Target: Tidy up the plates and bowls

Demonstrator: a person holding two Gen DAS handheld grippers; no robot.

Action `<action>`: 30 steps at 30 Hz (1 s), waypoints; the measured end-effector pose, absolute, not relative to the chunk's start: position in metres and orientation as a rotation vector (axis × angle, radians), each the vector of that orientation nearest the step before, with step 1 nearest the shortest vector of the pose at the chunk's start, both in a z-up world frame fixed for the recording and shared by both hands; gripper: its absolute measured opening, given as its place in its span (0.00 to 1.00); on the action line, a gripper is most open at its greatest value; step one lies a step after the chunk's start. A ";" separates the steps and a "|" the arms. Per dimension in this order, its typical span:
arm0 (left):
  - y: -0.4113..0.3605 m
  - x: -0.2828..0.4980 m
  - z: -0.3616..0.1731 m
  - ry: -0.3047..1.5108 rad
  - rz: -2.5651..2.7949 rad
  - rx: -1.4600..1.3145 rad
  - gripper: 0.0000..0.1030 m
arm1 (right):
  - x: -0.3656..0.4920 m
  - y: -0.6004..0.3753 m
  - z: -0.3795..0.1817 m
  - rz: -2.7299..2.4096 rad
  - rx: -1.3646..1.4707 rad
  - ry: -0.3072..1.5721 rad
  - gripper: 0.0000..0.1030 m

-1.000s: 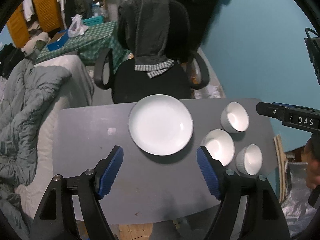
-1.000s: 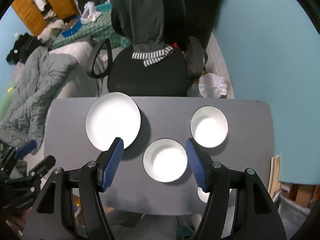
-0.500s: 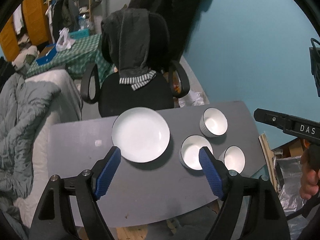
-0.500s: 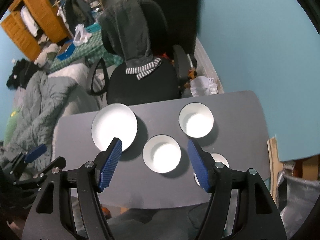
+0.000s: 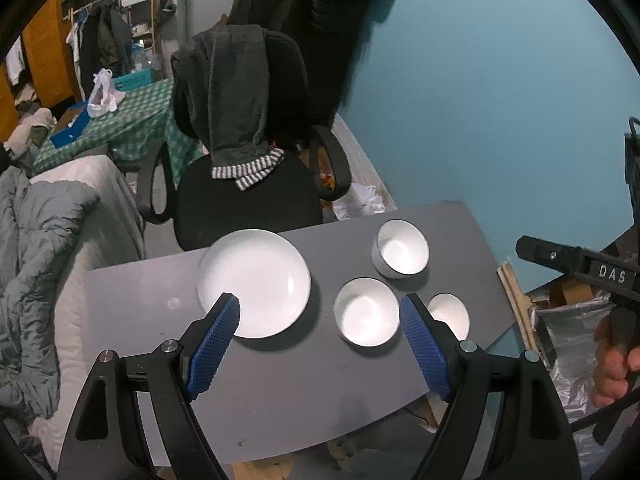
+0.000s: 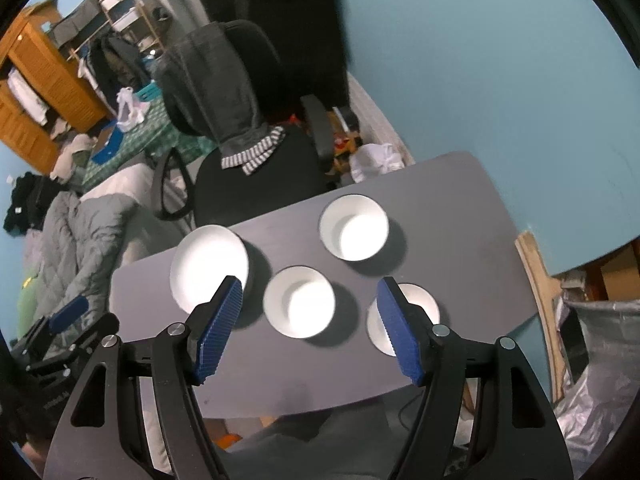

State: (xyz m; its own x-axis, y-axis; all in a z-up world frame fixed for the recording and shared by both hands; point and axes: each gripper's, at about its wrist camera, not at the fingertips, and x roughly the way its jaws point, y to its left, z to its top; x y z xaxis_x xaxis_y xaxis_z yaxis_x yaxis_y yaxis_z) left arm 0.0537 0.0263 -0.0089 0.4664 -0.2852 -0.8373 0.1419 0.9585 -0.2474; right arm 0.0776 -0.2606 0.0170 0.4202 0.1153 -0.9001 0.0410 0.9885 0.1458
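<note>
Overhead, both grippers hang high above the grey table [image 5: 132,304], jaws spread wide and holding nothing. In the left wrist view the left gripper [image 5: 320,316] frames the dishes: the white plate [image 5: 254,282] sits at about 10 o'clock from the midpoint between the tips, its near rim hidden behind the left blue pad [image 5: 214,344]. A middle bowl [image 5: 366,312] lies just at 3 o'clock of that midpoint, close to the right pad. A far bowl [image 5: 401,248] stands at 1 o'clock, and a small bowl [image 5: 450,312] peeks out beyond the right pad at 3 o'clock, partly covered by it. All four dishes stand apart, none touching.

From the right wrist view, the right gripper [image 6: 310,300] has the middle bowl [image 6: 299,307] almost dead centre between its tips, well below them. Its plate [image 6: 208,268] is at 9 to 10 o'clock, the far bowl [image 6: 354,227] at 1 o'clock, the small bowl [image 6: 416,304] at 3 o'clock behind the right pad. An office chair [image 5: 248,184] with a draped grey garment stands beyond the table at 12 o'clock.
</note>
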 end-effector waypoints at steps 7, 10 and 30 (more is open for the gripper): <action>0.007 0.062 -0.012 1.079 -0.311 -0.147 0.81 | 0.070 -0.276 0.015 0.015 0.184 1.144 0.67; -0.002 0.066 -0.013 1.093 -0.329 -0.149 0.81 | 0.068 -0.283 0.014 -0.004 0.186 1.148 0.67; -0.041 0.094 -0.026 1.134 -0.342 -0.054 0.81 | 0.091 -0.309 -0.002 -0.018 0.214 1.187 0.68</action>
State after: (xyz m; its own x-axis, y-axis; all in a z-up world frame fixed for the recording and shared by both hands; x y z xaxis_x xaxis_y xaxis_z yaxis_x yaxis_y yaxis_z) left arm 0.0944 -0.0410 -0.0262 0.3769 -0.2943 -0.8782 0.2404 0.9468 -0.2141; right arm 0.0914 -0.3089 -0.0024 0.3764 0.0983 -0.9213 0.1267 0.9796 0.1562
